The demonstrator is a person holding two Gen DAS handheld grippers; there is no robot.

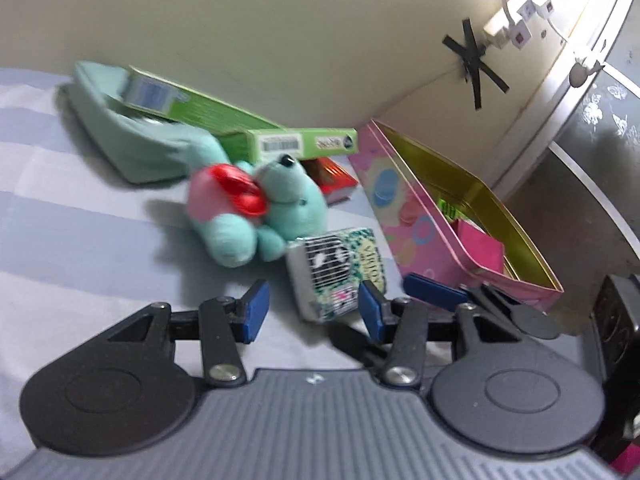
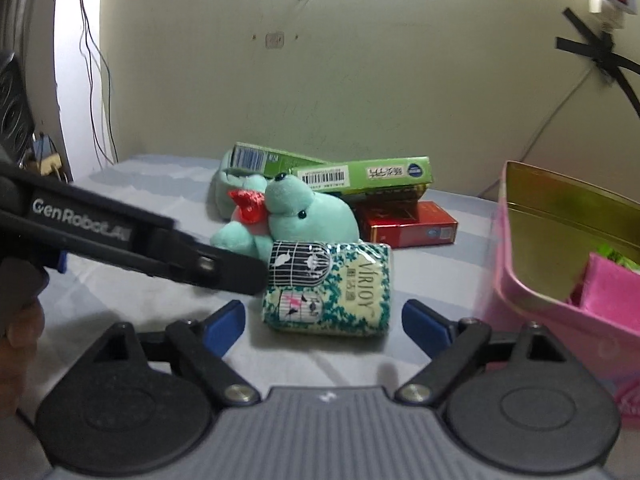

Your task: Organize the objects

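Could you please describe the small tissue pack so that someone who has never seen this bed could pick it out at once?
Start at the pink tin on the striped bedsheet. Just left of it, in front of the mint plush toy, lies the tissue pack. It alone is soft-wrapped, printed with black birdcages and teal leaves, unlike the stiff green boxes behind it.

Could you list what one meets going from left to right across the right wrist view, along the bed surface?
Left claw reaching in → teal plush toy → tissue pack lying between the open pads of the right claw → red box → pink tin at the right edge.
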